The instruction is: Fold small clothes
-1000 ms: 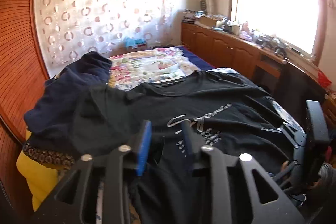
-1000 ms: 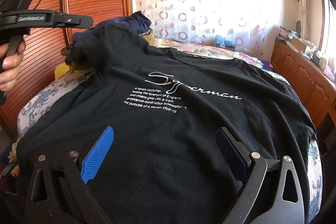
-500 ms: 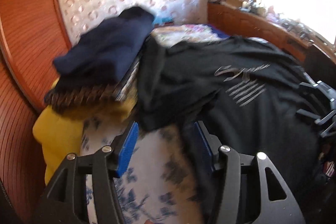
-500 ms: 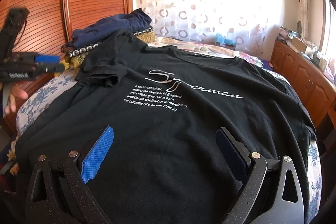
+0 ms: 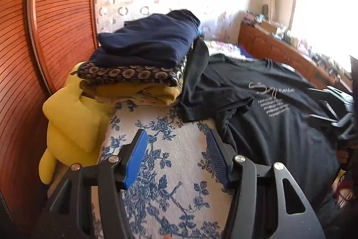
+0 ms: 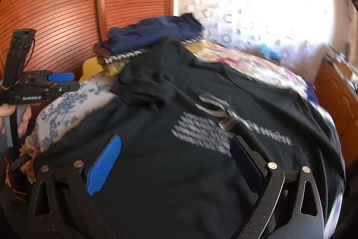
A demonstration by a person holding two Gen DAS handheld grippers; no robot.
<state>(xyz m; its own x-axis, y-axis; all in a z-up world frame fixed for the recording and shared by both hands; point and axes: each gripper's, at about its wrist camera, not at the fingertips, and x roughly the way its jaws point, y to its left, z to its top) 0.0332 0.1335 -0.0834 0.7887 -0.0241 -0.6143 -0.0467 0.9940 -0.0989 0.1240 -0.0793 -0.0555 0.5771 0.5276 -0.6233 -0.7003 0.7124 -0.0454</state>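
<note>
Two grippers, both mine, both with jaws spread apart and nothing between them. Left gripper (image 5: pixel 176 157) hovers over bare bedspread (image 5: pixel 179 162), white with blue flowers, just left of the shirt's edge; blue pads on its fingers (image 5: pixel 135 158). Right gripper (image 6: pixel 175 168) sits over the lower front of the black T-shirt (image 6: pixel 179 171), jaws wide, not pinching cloth as far as I can tell.

Black T-shirt lies spread face up on the bed, white script print and small text lines on the chest (image 6: pixel 210 127), blurred in the right wrist view. Its left sleeve (image 5: pixel 214 93) is bunched and folded in on itself near the shoulder, lying partly on the bedspread and up against the stack.

Stack of folded clothes (image 5: pixel 143 59) at the head end beside the wooden slatted wardrobe (image 5: pixel 40 37): navy garment on top, dark patterned piece under it, mustard yellow at the bottom. Yellow cushion (image 5: pixel 71 124) wedged between stack and wardrobe.

From the right wrist view my left gripper (image 6: pixel 53 82) shows at far left, held in my hand (image 6: pixel 13 113), off the shirt, above the bed edge. Floral quilt (image 6: pixel 246 64) beyond the shirt collar. Wooden cabinet (image 5: pixel 279 53) along the window side.
</note>
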